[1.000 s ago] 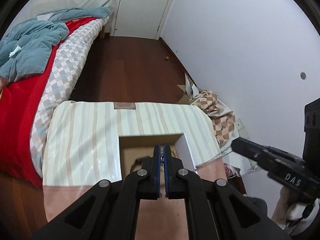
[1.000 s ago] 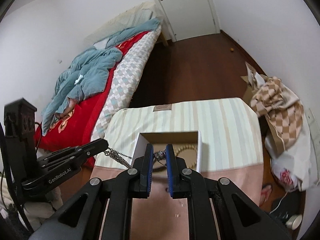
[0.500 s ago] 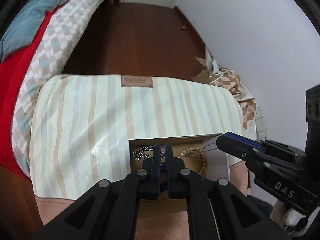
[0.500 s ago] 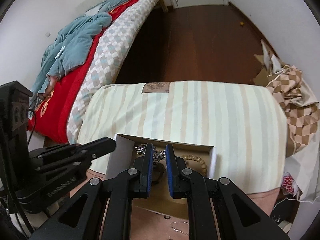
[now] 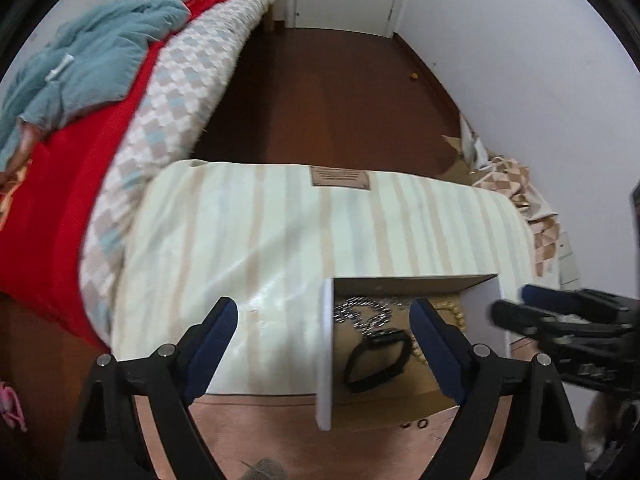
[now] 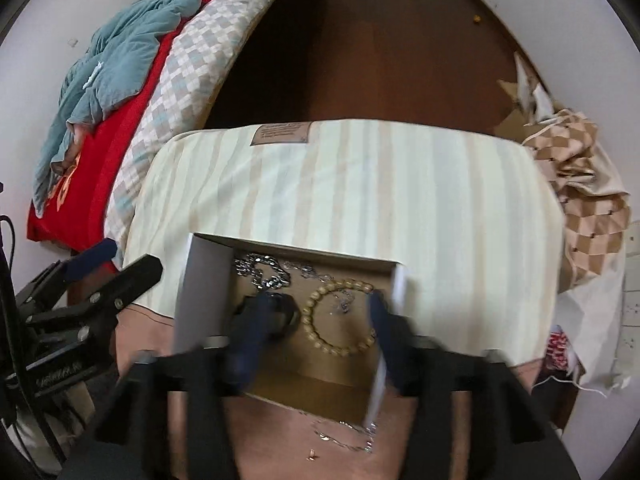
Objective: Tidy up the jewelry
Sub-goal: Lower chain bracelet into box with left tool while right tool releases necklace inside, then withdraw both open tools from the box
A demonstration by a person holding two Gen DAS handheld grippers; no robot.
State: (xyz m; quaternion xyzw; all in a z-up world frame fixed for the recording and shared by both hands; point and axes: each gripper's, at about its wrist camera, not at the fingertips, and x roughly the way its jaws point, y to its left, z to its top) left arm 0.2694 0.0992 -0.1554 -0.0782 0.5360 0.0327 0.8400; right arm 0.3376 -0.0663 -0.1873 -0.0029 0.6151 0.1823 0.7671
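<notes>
An open cardboard box with white walls (image 6: 200,292) sits at the near edge of a striped cloth-covered table. In it lie a silver chain (image 6: 262,270), a wooden bead bracelet (image 6: 340,320) and a black band (image 5: 376,360). My right gripper (image 6: 316,320) is open, its fingers spread over the box around the bracelet, holding nothing. My left gripper (image 5: 324,320) is open and empty, straddling the box's left wall (image 5: 326,352). The silver chain also shows in the left wrist view (image 5: 362,310). A thin silver chain (image 6: 344,438) and small rings (image 5: 414,424) lie on the pink surface in front of the box.
A bed with red cover and blue blanket (image 6: 120,60) stands to the left. Dark wood floor (image 6: 360,60) lies beyond the table. A checkered cloth pile and cardboard (image 6: 580,184) sit at the right by the white wall.
Both grippers have opened from shut. The chain they held between them now lies in the box. The left gripper has shifted left over the box wall.
</notes>
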